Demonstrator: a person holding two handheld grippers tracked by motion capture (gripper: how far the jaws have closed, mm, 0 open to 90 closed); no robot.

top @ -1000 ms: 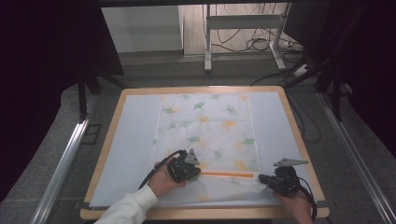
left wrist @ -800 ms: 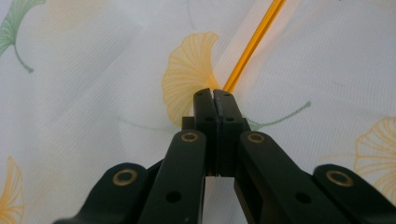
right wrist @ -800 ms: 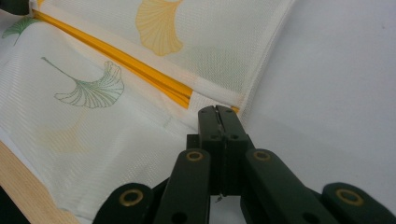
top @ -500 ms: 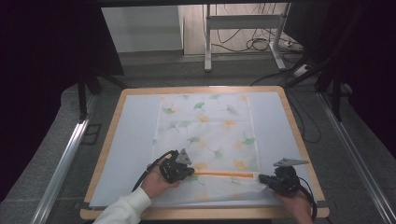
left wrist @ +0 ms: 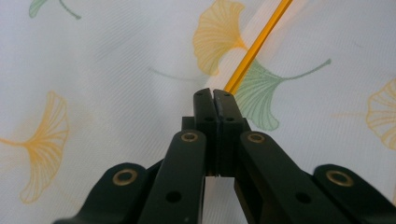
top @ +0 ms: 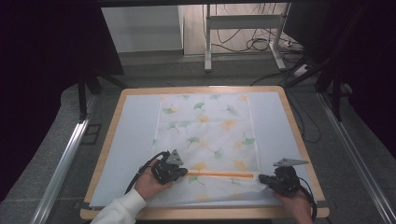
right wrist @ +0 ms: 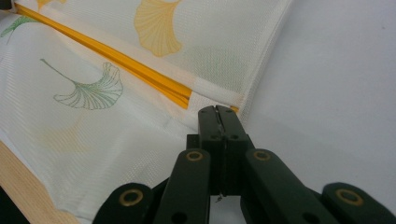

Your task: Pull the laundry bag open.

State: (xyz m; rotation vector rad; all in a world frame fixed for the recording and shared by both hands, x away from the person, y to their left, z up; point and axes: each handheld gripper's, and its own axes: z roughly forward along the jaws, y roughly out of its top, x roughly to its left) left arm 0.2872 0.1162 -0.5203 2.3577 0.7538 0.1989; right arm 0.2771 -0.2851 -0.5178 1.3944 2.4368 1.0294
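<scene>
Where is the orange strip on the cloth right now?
In the high view, the orange strip runs across the leaf-print cloth near the table's near edge, between the left gripper and right gripper.

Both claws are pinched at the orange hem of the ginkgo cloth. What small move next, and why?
Probably carry both claws forward together, folding on. The left claw and right claw sit shut at each end of the orange hem, and most of the ginkgo cloth lies flat beyond.
</scene>
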